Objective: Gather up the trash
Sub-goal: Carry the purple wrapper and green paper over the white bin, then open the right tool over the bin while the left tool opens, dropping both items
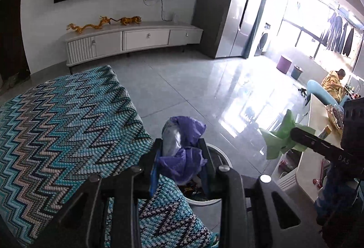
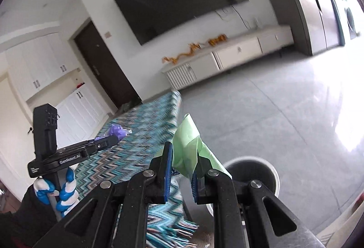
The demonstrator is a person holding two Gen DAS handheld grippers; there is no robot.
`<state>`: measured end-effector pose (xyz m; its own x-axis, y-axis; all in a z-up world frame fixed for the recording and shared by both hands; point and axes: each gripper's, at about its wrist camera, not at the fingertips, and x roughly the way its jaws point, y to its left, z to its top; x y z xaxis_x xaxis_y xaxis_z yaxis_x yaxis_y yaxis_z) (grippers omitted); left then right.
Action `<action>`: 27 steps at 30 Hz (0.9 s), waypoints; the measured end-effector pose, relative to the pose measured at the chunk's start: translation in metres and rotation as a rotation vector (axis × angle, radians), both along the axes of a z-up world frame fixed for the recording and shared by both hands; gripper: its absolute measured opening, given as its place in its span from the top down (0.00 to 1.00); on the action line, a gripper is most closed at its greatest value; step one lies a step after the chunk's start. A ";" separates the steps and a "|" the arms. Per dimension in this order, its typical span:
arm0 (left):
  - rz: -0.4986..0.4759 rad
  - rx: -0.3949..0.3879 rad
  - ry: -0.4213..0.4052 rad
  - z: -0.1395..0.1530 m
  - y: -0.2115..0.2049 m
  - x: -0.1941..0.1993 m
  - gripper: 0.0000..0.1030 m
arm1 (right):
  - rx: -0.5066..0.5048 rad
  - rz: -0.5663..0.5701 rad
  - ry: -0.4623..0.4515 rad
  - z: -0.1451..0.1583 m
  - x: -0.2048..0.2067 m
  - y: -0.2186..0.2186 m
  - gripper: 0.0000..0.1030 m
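The floor (image 1: 193, 79) of grey tiles spreads ahead of both pairs of jaws; a zigzag blanket (image 1: 68, 125) lies to the left of the left gripper's jaws and under them, and in the right wrist view it (image 2: 136, 145) runs ahead and left of the right gripper's jaws; a bin (image 1: 221, 157) stands just below and beyond the left jaws, its rim showing to their right, and in the right view it (image 2: 254, 170) sits just right of the right jaws; the left gripper (image 1: 182, 157) has its jaws clamped on a purple bag (image 1: 184, 148), crumpled, held over the bin's mouth; the right gripper (image 2: 183, 168) has its jaws clamped on a green bag (image 2: 188, 148), which sticks up from between them, beside the bin.
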<state>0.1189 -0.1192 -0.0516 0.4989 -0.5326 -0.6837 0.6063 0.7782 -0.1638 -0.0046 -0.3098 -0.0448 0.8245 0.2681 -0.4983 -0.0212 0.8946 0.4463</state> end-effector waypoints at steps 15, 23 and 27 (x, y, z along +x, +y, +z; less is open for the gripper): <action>-0.109 0.106 0.222 -0.096 -0.106 0.064 0.71 | 0.109 -0.086 0.259 -0.109 0.067 -0.057 0.83; -0.120 0.079 0.290 -0.118 -0.122 0.079 0.51 | 0.132 -0.133 0.322 -0.137 0.080 -0.068 0.71; -0.114 0.078 0.300 -0.121 -0.122 0.081 0.49 | 0.148 -0.157 0.342 -0.145 0.083 -0.071 0.65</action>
